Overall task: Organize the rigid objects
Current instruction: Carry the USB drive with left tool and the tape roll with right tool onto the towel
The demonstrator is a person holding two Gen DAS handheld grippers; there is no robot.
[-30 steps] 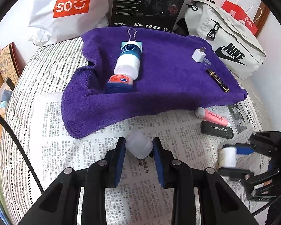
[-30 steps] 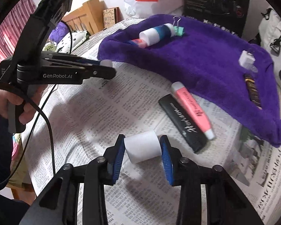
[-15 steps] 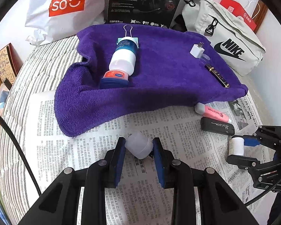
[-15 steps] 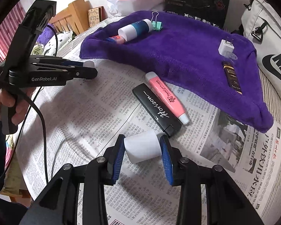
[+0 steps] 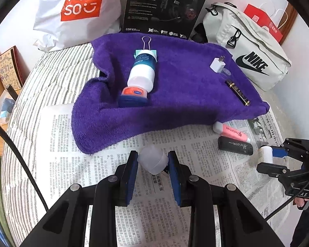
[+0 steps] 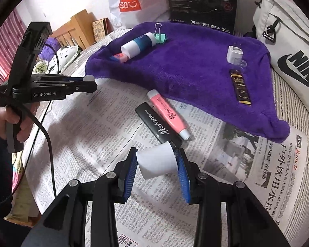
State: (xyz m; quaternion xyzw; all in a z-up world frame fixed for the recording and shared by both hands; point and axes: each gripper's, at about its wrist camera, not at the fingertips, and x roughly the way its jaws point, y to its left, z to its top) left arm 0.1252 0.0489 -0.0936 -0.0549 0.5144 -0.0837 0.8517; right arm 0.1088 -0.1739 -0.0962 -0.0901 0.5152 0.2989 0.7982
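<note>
Left gripper (image 5: 153, 161) clamped on translucent cap (image 5: 153, 160), right gripper (image 6: 157, 162) pinching white cylinder (image 6: 157, 160) near its tips: risk of either smooth piece slipping out onto newspaper (image 6: 105, 135).

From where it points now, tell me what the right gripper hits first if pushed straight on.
The right gripper, shut on a white cylinder, points down at the newspaper. Straight ahead the black stick lies first, the pink tube just behind it. Depth is unclear; it might meet paper first.
</note>
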